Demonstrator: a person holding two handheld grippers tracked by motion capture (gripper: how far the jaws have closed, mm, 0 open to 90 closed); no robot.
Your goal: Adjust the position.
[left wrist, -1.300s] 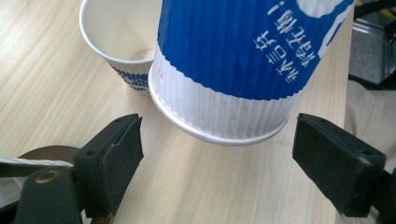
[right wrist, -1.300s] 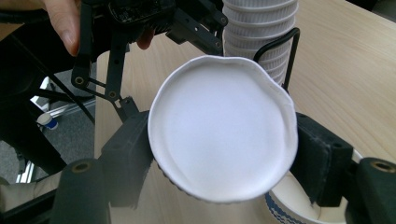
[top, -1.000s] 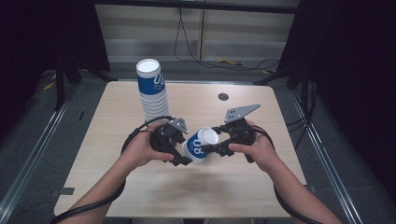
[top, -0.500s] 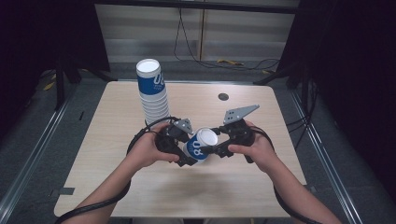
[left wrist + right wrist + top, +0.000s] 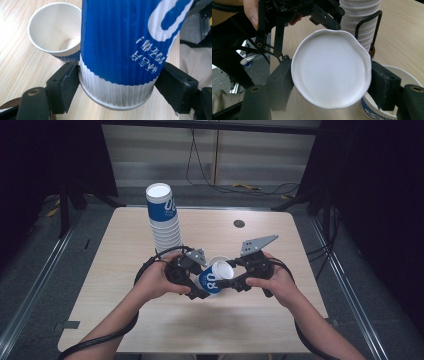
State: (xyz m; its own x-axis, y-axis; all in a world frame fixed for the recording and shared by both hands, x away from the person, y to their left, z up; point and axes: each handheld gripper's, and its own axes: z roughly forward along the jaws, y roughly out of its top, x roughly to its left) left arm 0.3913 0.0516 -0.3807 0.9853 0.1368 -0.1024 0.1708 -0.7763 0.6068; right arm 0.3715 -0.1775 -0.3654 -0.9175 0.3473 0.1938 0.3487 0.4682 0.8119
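A tall stack of blue-and-white cups (image 5: 164, 217) is seen standing toward the table's (image 5: 115, 320) far-left corner, well apart from the action. Nearer the front edge, around the middle, the blue ribbed cup (image 5: 212, 278) is held tipped on its side between both tools: the left gripper (image 5: 196, 282) has just been closing and is now clamped on the cup's base end, while the right gripper (image 5: 235, 279) is pinched on its rim. Just behind it, an empty white cup (image 5: 56, 30) is parked upright on the wood.
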